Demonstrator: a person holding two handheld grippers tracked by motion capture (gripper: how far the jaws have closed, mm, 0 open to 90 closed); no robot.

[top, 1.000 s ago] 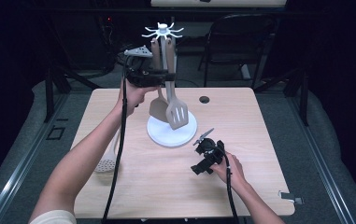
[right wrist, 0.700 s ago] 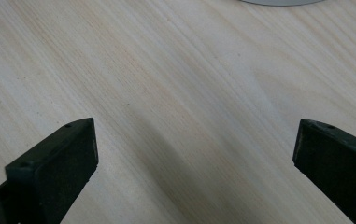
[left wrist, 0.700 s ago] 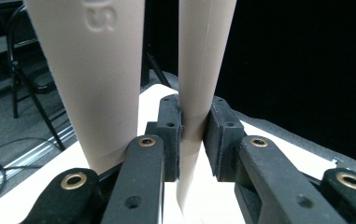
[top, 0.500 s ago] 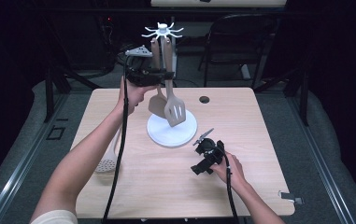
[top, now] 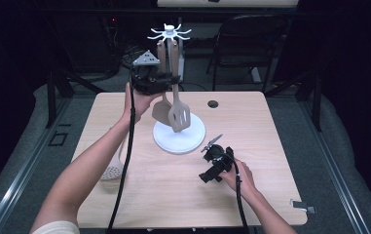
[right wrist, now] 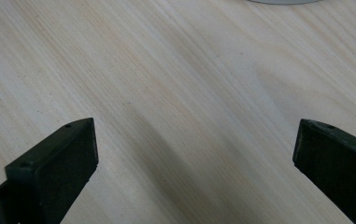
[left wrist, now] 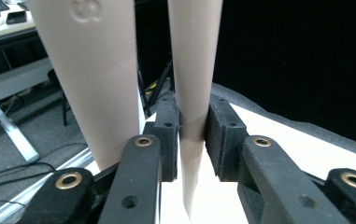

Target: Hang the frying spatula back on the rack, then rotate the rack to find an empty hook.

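The slotted spatula [top: 178,116] hangs from the white utensil rack [top: 169,34], its handle [left wrist: 193,93] between your left gripper [top: 166,80] pads, which have just been easing apart though they seem to touch it. Hanging looks done; release and withdraw. Beside it hangs the plain spatula [top: 161,109]. Below your left forearm, a skimmer [top: 111,171] waits on the desk [top: 270,146]. Your right gripper [top: 211,145] rests wide and empty.

Dark room – grey floor [top: 348,161], black chair [top: 244,48] behind pale wood table [top: 173,195].
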